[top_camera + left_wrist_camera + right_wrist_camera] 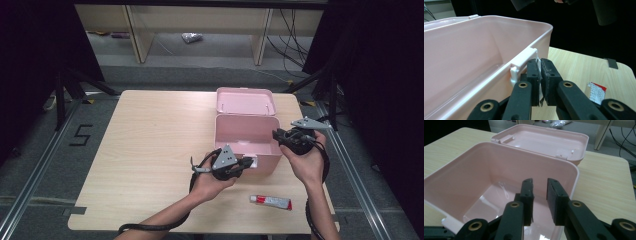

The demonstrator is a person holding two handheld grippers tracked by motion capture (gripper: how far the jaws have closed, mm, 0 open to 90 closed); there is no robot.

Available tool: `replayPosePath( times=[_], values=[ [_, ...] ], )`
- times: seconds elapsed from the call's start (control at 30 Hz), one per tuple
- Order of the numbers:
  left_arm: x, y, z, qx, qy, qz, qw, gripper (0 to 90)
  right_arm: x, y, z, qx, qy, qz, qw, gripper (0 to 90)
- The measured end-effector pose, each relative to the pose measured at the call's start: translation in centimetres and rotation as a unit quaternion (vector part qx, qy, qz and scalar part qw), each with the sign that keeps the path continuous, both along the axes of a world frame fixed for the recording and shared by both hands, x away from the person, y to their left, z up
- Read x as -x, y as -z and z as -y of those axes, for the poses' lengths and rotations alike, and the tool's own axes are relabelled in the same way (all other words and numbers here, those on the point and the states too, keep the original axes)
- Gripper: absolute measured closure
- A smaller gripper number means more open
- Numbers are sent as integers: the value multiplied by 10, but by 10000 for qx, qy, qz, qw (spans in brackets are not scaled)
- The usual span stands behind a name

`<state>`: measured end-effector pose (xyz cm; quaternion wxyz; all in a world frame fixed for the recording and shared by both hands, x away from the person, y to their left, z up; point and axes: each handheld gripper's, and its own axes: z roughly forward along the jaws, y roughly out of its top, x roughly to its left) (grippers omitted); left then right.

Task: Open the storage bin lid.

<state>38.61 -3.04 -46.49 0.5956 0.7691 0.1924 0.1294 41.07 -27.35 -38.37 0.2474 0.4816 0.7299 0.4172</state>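
Left hand-held gripper point(540, 82) pinching glossy pink plastic box's point(474, 50) white latch point(524, 61).

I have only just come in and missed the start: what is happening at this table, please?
A person works with tongs in both hands at an open pink box, whose lid lies back on the table. The left tongs pinch the white latch on the box's front wall. The right tongs hover open over the empty inside. A small tube lies on the table nearby.
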Motion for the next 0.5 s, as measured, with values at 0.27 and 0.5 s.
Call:
replayPosePath(
  times=[0.27, 0.5],
  values=[
    [6, -10, -3, 21, 94, 37, 9999, 818, 8, 3, 5, -128, -27, -100, 9999, 746],
    [9, -23, -18, 139, 41, -86, 9999, 763, 18, 4, 8, -145, -29, -163, 9998, 739]
  ],
)
